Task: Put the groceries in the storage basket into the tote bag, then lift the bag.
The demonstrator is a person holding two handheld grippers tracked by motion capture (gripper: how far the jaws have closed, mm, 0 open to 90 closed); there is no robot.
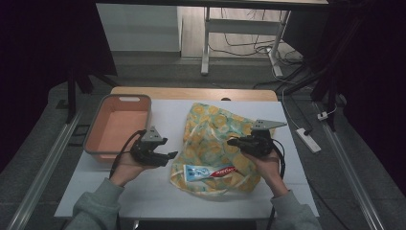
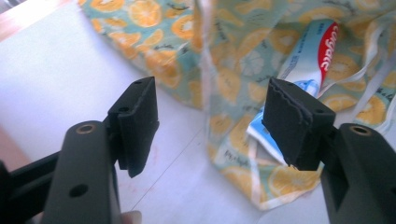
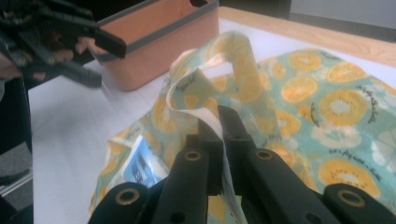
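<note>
A soft cloth bag [image 1: 216, 143], teal and printed all over with yellow citrus slices, is lying crumpled on the white table top, just beside the orange tub. One pale strap [image 3: 219, 116] is standing lifted in a loop above the fabric. A toothpaste tube [image 1: 208, 171], white and blue with a red end, is lying flat inside the bag's mouth at the near edge.

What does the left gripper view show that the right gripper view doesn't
Left gripper view: the left gripper with jaws open and nothing between them, and the red lettering on the toothpaste tube. Right gripper view: the right gripper shut on the bag's strap, plus the orange bin. Both: the citrus-print cloth bag on the white table.
</note>
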